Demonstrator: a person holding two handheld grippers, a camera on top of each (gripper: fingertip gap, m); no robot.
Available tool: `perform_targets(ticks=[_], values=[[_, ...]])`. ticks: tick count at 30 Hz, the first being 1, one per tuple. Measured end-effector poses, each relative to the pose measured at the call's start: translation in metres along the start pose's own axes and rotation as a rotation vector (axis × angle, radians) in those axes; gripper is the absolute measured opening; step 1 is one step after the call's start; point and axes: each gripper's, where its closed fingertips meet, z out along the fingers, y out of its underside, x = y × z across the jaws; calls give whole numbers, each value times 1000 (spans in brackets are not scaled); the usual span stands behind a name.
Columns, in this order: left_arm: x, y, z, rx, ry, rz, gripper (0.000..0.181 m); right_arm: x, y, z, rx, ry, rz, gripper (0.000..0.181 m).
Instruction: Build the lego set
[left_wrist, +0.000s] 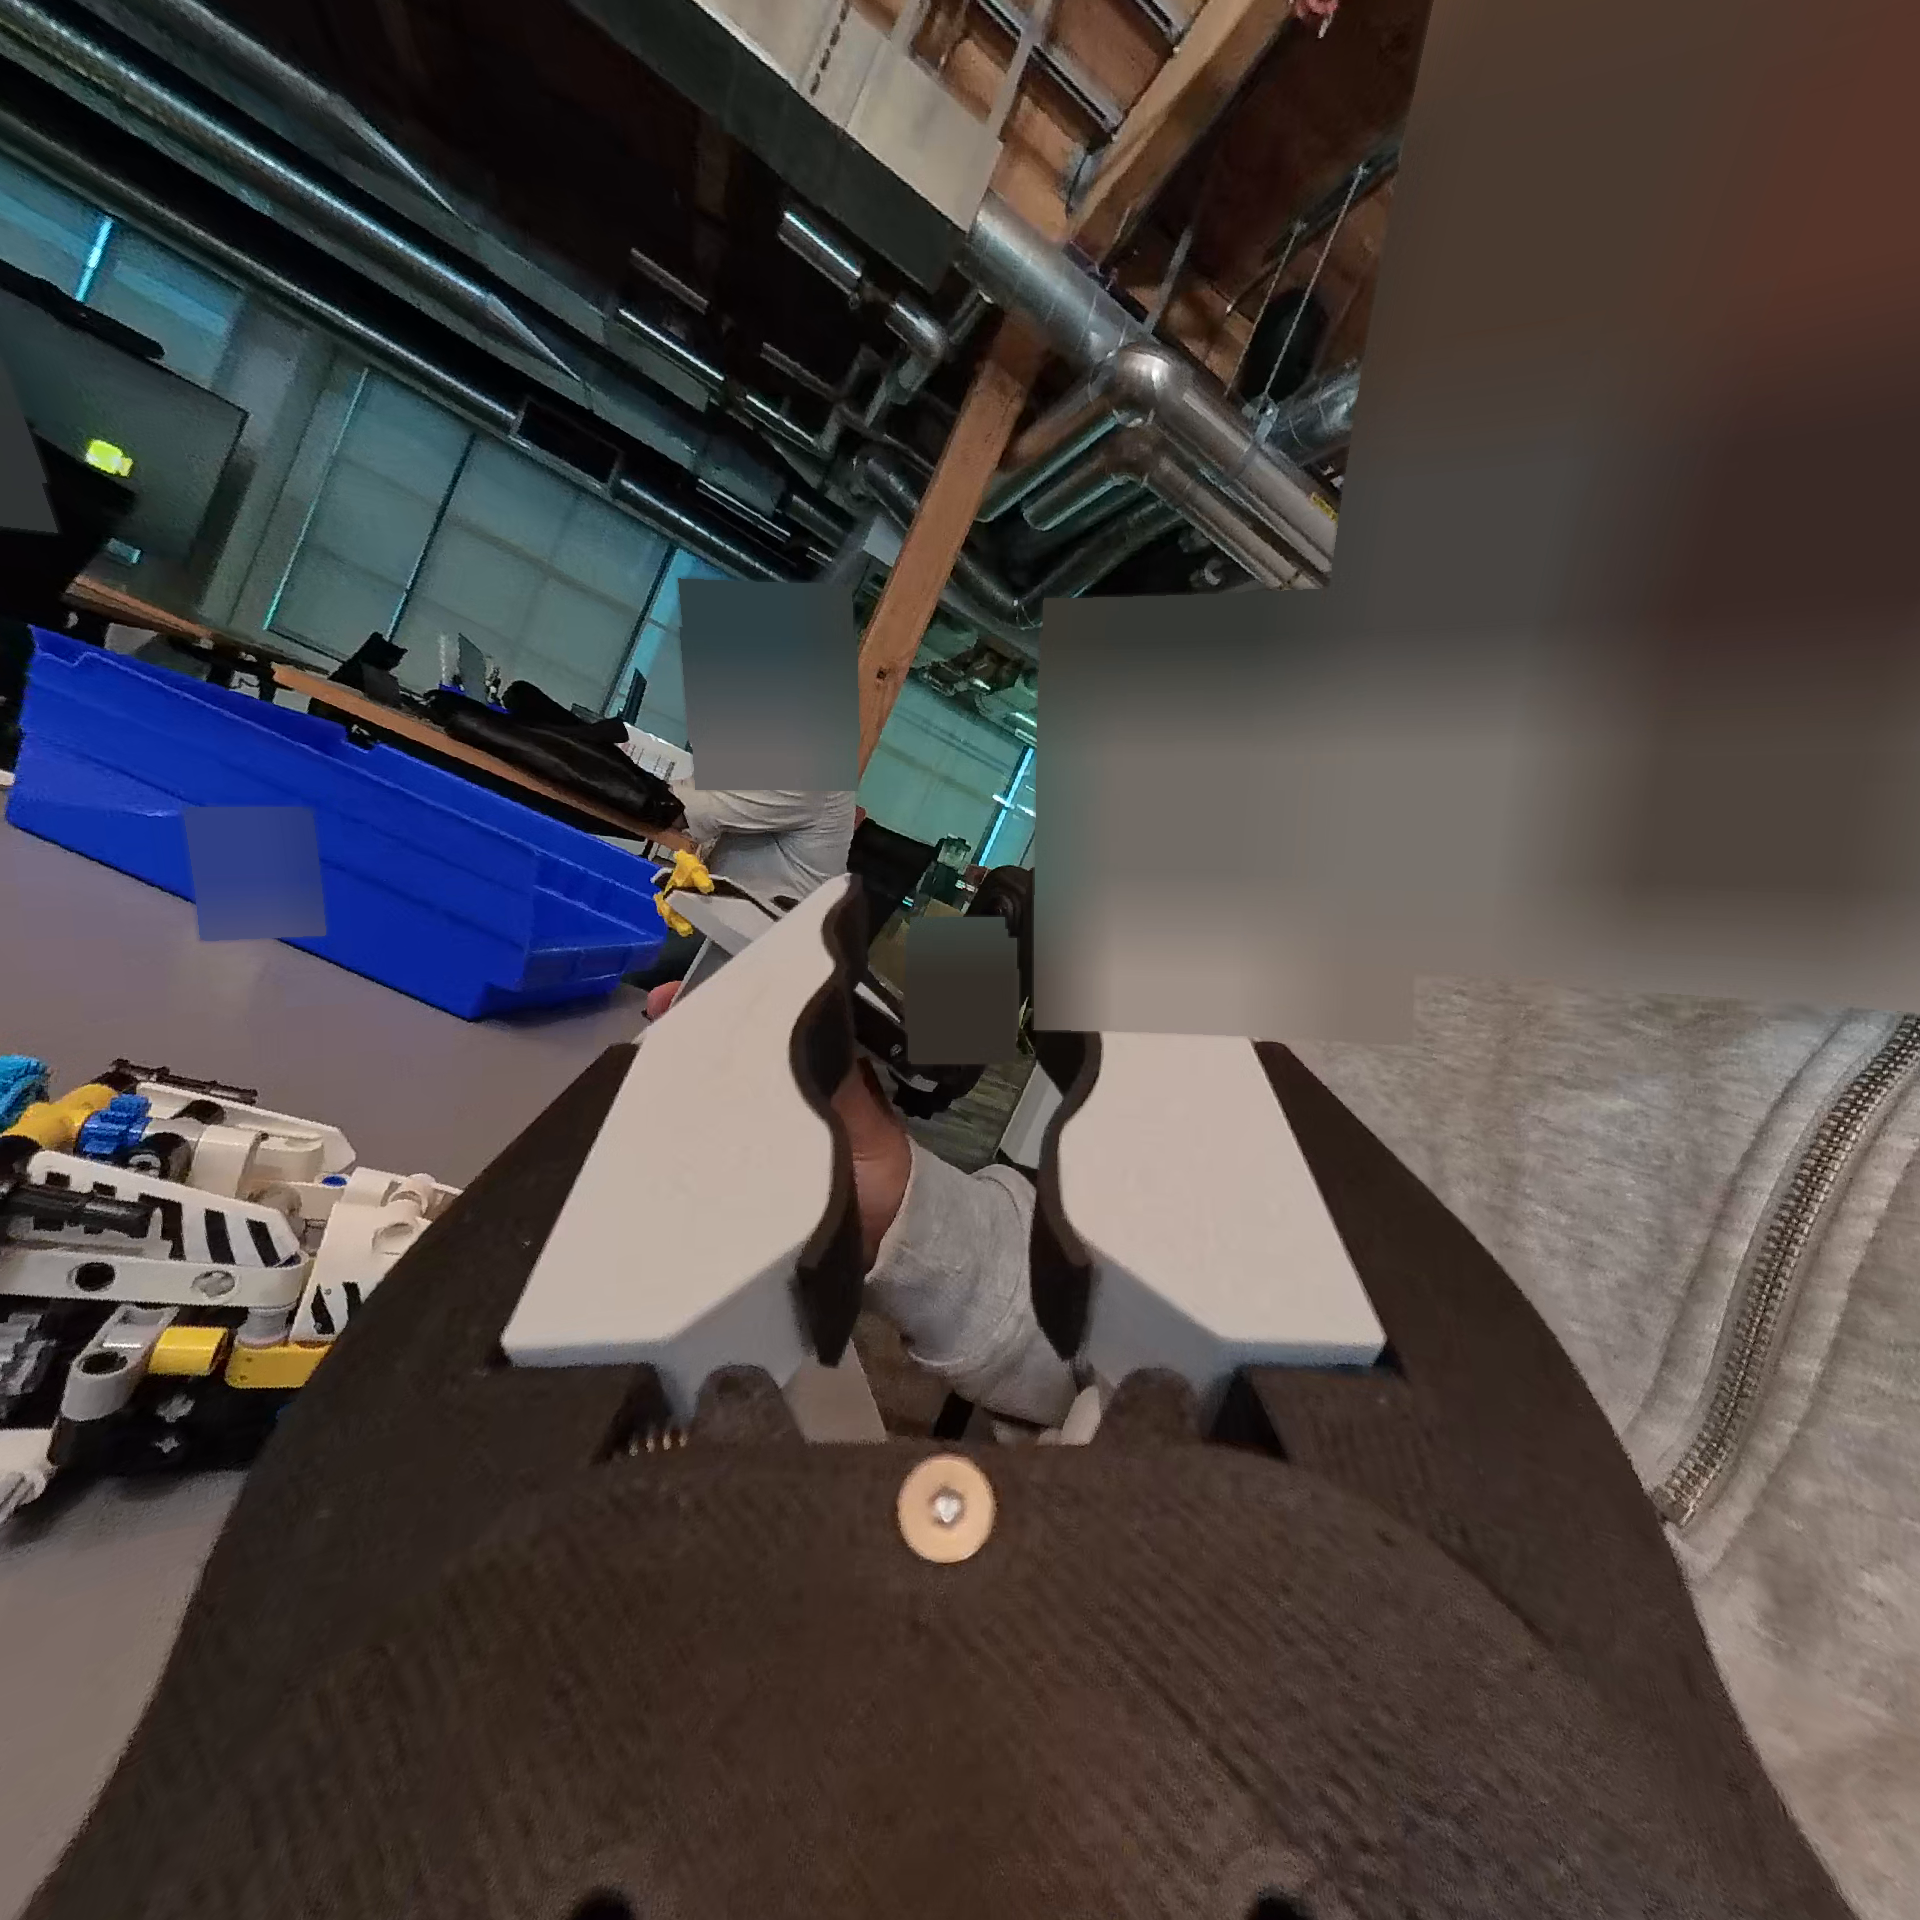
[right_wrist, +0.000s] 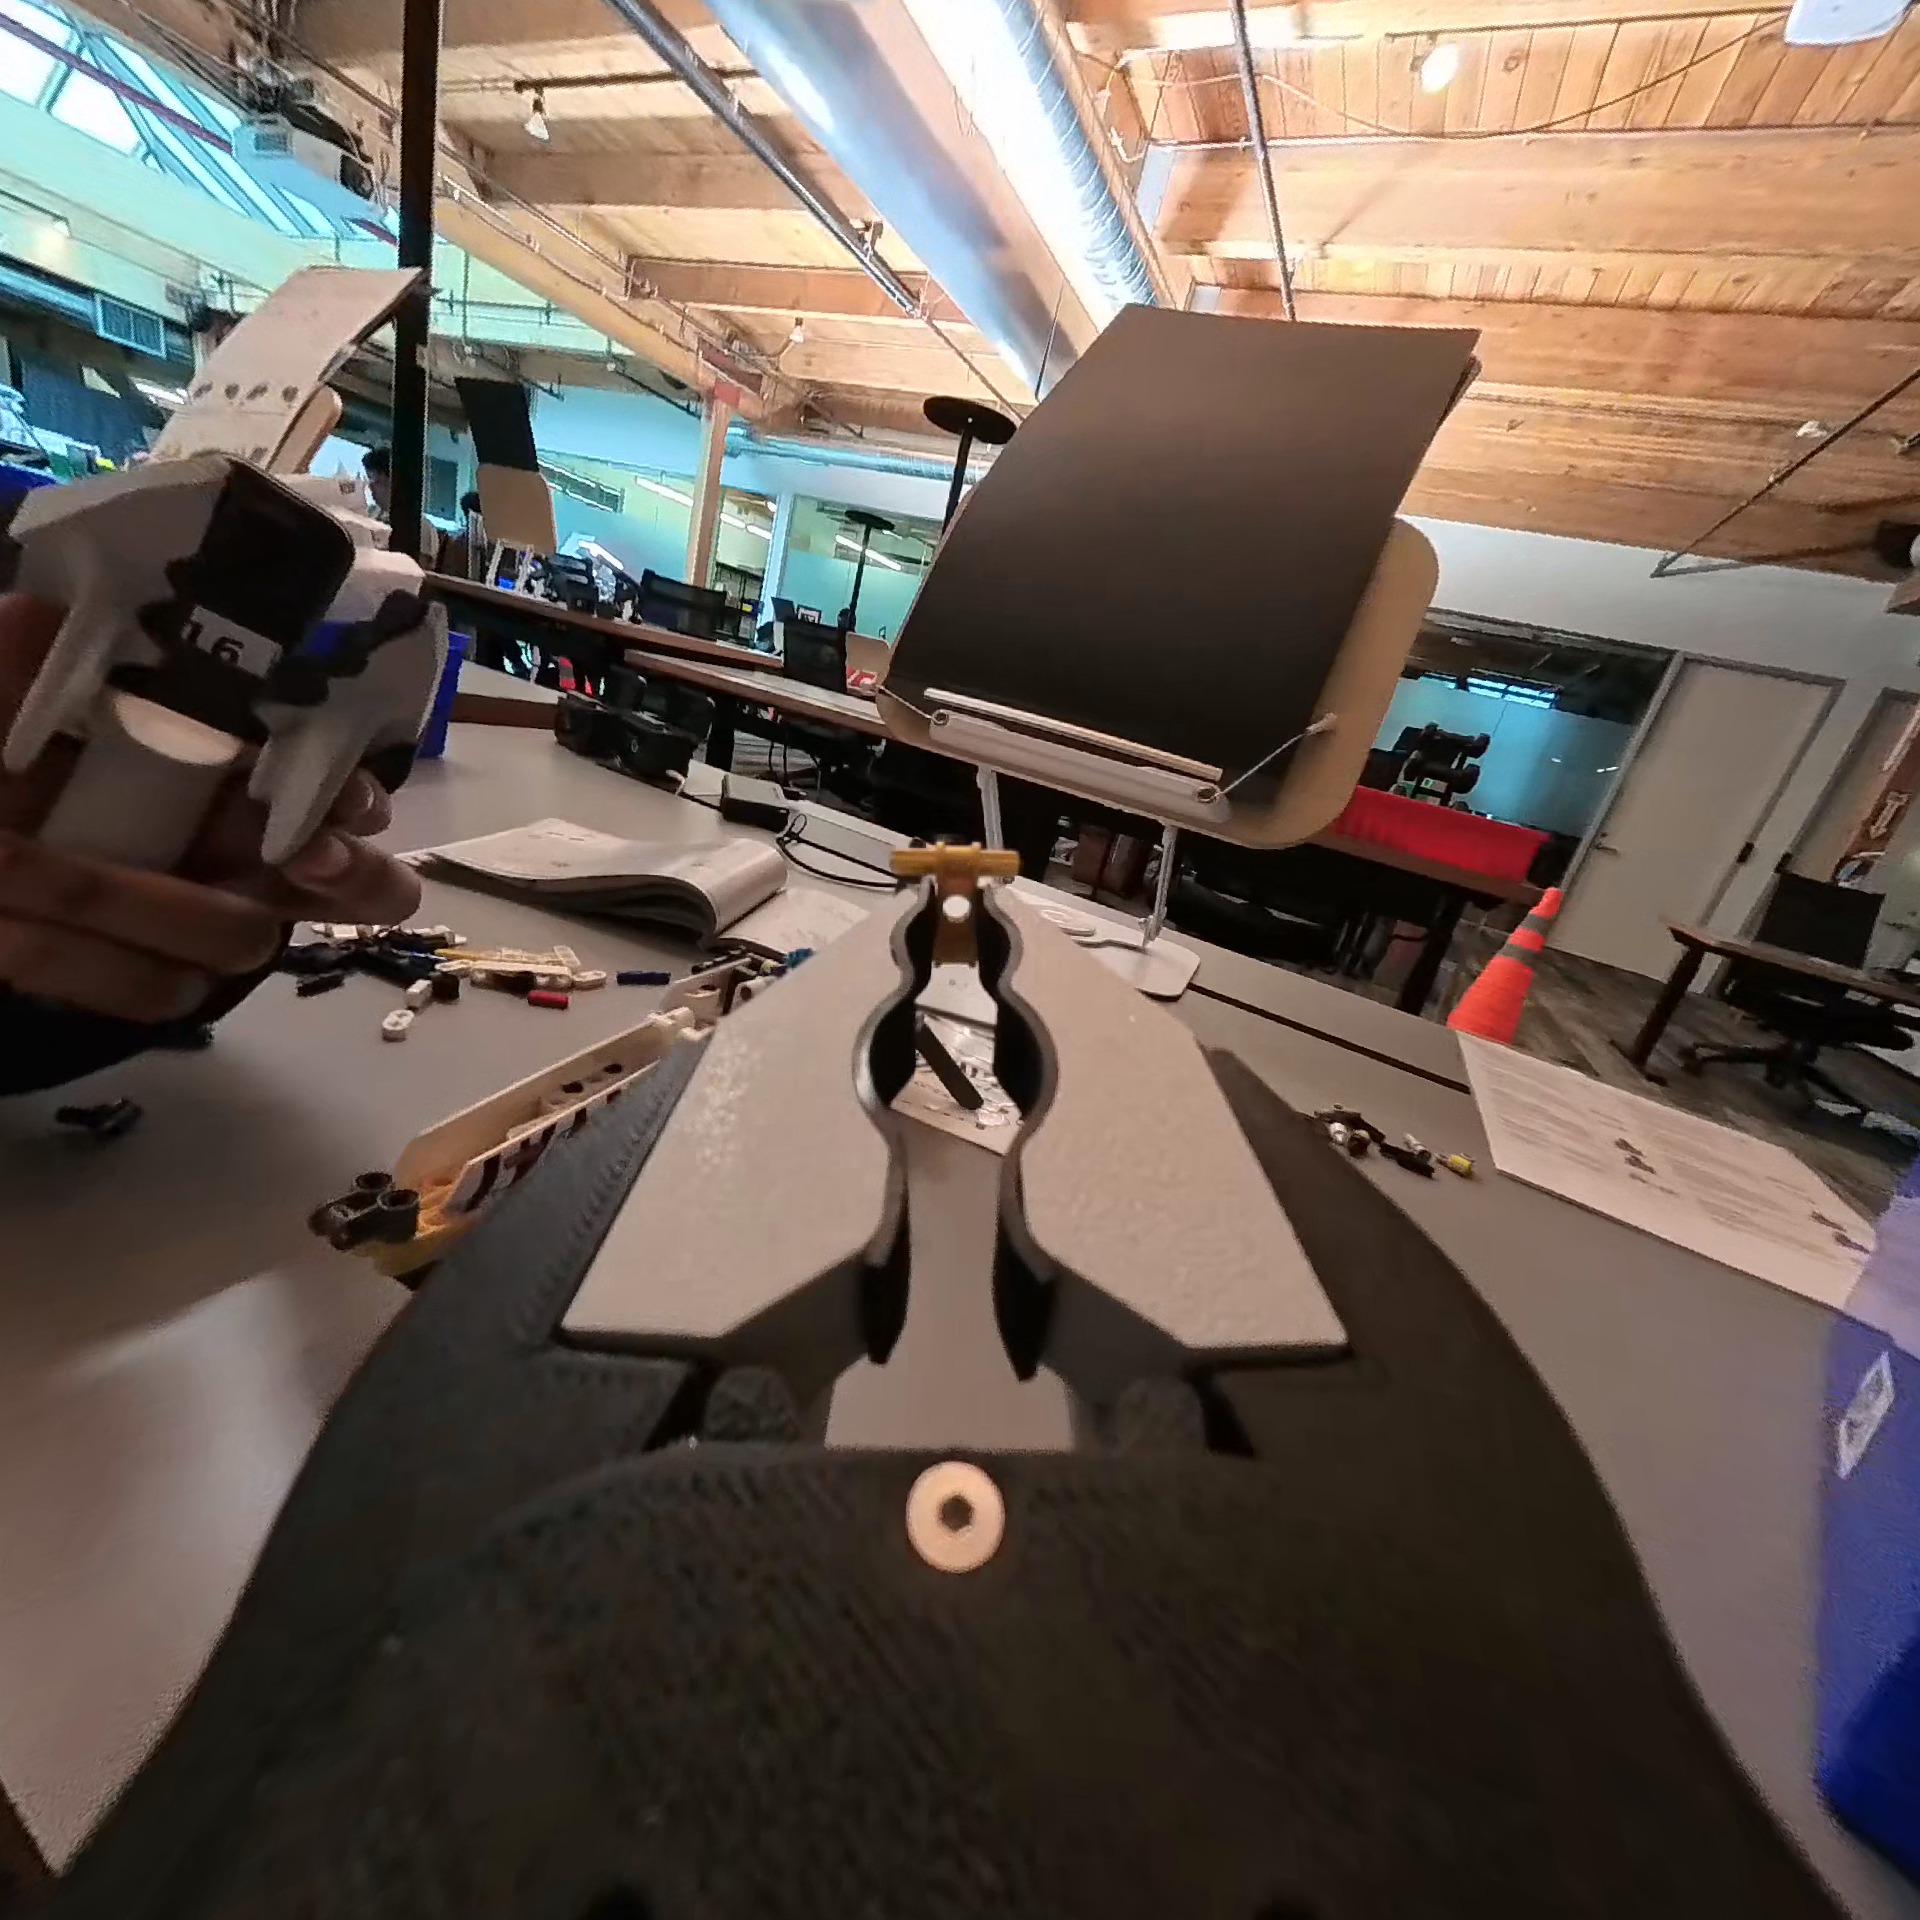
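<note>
My right tongs (right_wrist: 954, 894) are closed down on a small yellow lego piece (right_wrist: 954, 864), pinched right at the tips so that its crossbar sticks out past them on both sides. They are raised above the grey worktop (right_wrist: 208, 1382) and point toward a dark tablet on a stand (right_wrist: 1174, 582).

Just beside the right tongs, on their left and partly hidden under them, a long white lego section (right_wrist: 551, 1112) with black stripes lies flat on the worktop, a black connector at its near end. Farther off lies a scatter of loose lego pieces (right_wrist: 468, 971) in front of an open instruction booklet (right_wrist: 623, 878). A few more small parts (right_wrist: 1387, 1138) sit to the right, beside a printed sheet (right_wrist: 1662, 1153).

My left tongs (left_wrist: 945, 997) are parted with a clear gap between the wavy black pads, and nothing is held in them; through the gap I see only a hand and a grey sleeve (left_wrist: 966, 1247). They are tilted up toward the ceiling and the person's grey zip jacket (left_wrist: 1662, 1299). The partly built lego vehicle (left_wrist: 177, 1236), white with black stripes and yellow and blue bits, rests on the worktop well to the left of these tongs, not touching them. Behind it stands a blue bin (left_wrist: 416, 862). In the right wrist view the left tongs show at upper left, held in a hand (right_wrist: 156, 894).
</note>
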Motion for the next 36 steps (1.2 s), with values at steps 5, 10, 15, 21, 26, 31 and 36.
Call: perform_targets(ticks=[5,10,15,21,26,31,36], values=[[1,-5,-2,30,9,-15,28,5,1,1,-6,16,29,5],[2,-11,-6,68,20,-34,27,11,3,2,-11,31,61,5],[2,-15,-8,91,27,-52,27,8,7,6,-45,24,41,4],[2,-18,-10,108,29,-64,26,3,11,10,-73,18,0,4],[1,-18,-11,113,29,-68,26,2,13,12,-80,14,-18,4],[0,-19,-11,117,28,-77,26,-1,13,12,-81,9,-38,4],[0,-16,-10,104,27,-79,27,-3,12,12,-71,5,-64,4]])
